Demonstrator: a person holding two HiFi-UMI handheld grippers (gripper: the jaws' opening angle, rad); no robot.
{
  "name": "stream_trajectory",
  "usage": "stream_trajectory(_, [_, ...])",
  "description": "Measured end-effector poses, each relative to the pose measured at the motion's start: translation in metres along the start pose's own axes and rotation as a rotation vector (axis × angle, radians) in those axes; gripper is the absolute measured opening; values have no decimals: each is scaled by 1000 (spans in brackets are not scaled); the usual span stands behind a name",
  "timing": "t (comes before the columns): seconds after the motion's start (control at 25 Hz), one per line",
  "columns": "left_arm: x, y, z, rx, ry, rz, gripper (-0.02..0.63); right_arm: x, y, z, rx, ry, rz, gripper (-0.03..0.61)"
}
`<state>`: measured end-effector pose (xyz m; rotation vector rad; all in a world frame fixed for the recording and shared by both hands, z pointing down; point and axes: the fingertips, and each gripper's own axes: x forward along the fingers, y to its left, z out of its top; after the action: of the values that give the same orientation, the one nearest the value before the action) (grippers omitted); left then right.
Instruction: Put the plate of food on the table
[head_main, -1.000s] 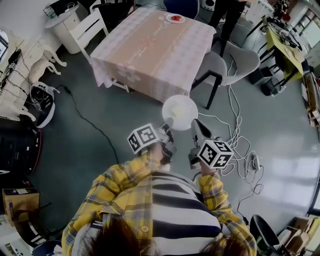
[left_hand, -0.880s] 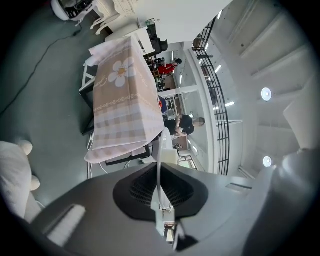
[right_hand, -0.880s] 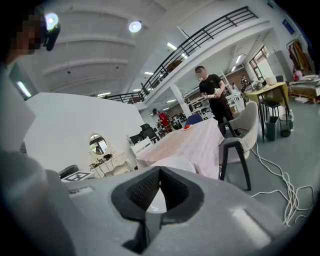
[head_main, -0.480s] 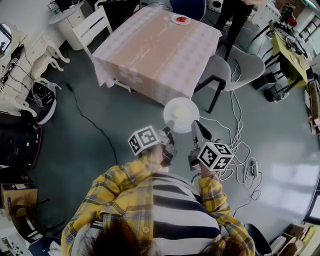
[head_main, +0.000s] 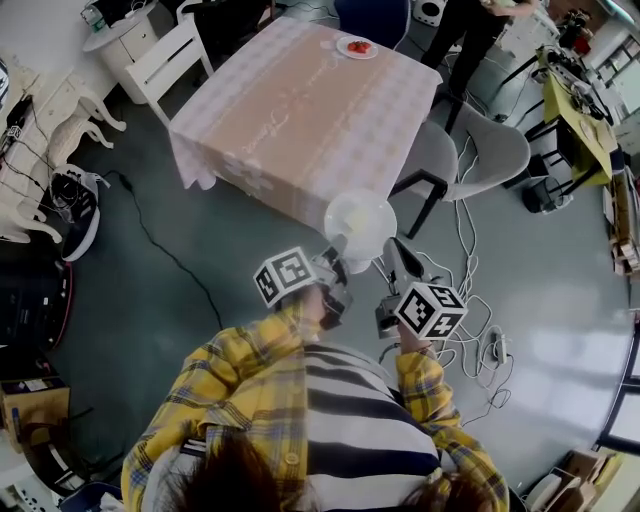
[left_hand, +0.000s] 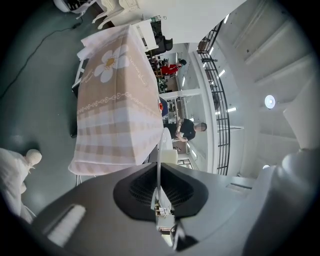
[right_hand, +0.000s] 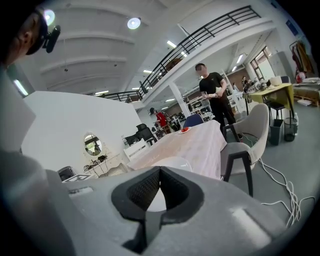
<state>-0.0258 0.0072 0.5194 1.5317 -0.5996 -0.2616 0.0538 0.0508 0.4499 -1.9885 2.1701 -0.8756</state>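
The left gripper (head_main: 336, 250) was clamped shut on the near rim of the white plate (head_main: 360, 215), which it held in the air at 12 o'clock. The right gripper (head_main: 390, 250), its jaws closed together on nothing, sat just beside the plate's rim at its 5 o'clock. Past them, from 12 round to 11 o'clock, stood the cloth-covered table (head_main: 290, 110). A small plate of red food (head_main: 357, 46) lay at its far edge.

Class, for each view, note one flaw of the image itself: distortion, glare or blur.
Head view: wide-angle bending at the edges, glare on the floor. Left gripper view: fisheye with black corners, scene turned sideways, plate seen edge-on. Right gripper view: railing bowed, ceiling lamp blown out.
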Motion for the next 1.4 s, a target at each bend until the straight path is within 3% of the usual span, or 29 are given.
stream_trajectory(0.68, [76,-14,76,-18,22,-24,3,93,-16,47,-17,-7,-26,-2])
stream_trajectory(1.4, [158,-13,130,-31,-88,40,3,188,-68,81,-28,106,55,-2])
